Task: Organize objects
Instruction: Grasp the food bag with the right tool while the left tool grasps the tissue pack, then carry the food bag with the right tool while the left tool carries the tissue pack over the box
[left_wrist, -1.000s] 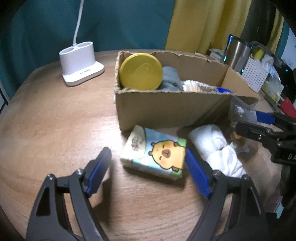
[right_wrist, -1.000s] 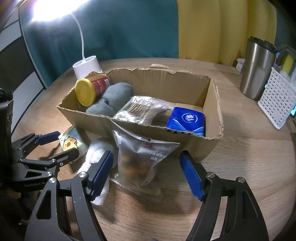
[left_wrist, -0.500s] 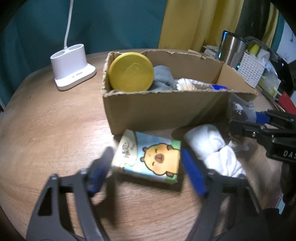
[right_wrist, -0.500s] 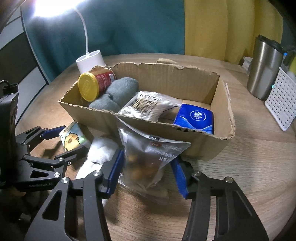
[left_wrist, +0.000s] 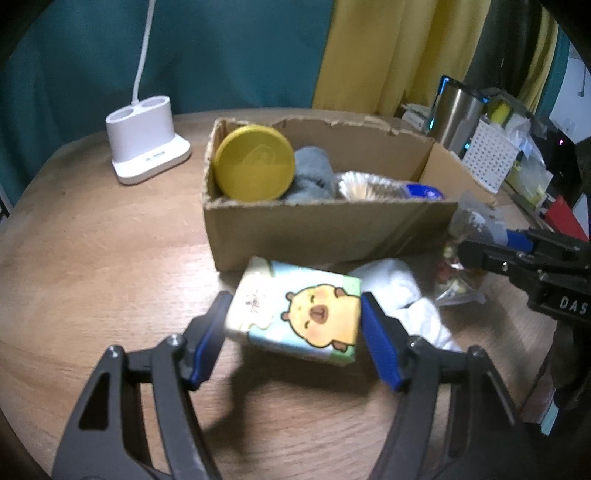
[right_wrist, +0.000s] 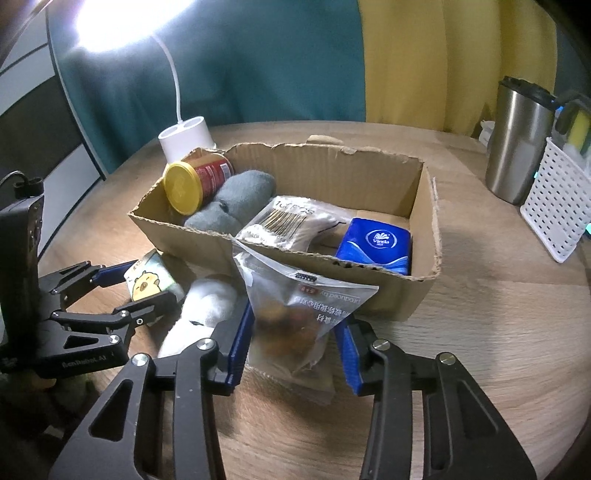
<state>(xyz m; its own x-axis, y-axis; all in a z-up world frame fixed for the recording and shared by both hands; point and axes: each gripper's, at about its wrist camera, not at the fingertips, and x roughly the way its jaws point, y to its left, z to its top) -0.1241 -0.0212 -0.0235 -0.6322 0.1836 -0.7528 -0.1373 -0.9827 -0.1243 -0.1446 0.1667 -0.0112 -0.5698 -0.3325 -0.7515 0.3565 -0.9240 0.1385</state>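
A cardboard box (left_wrist: 325, 229) (right_wrist: 421, 288) on the round wooden table holds a yellow-lidded can (left_wrist: 255, 168) (right_wrist: 184, 188), grey socks (right_wrist: 232, 203), a cotton-swab pack (right_wrist: 291, 221) and a blue tissue pack (right_wrist: 376, 243). My left gripper (left_wrist: 295, 328) (right_wrist: 136, 284) has its pads against both sides of a cartoon-chick tissue pack (left_wrist: 299, 314) (right_wrist: 147, 280) in front of the box. My right gripper (right_wrist: 295, 332) has its jaws close around a clear snack bag (right_wrist: 295, 314) (left_wrist: 465, 266) leaning on the box front. A white sock bundle (left_wrist: 406, 295) (right_wrist: 203, 314) lies between them.
A white lamp base (left_wrist: 144, 140) (right_wrist: 184, 136) stands behind the box at the left. A steel tumbler (right_wrist: 517, 140) (left_wrist: 458, 110) and a white perforated basket (right_wrist: 557, 206) (left_wrist: 491, 155) stand at the right.
Both grippers have moved forward and narrowed. The left jaws now bracket the chick tissue pack; the right jaws have closed in on the snack bag.
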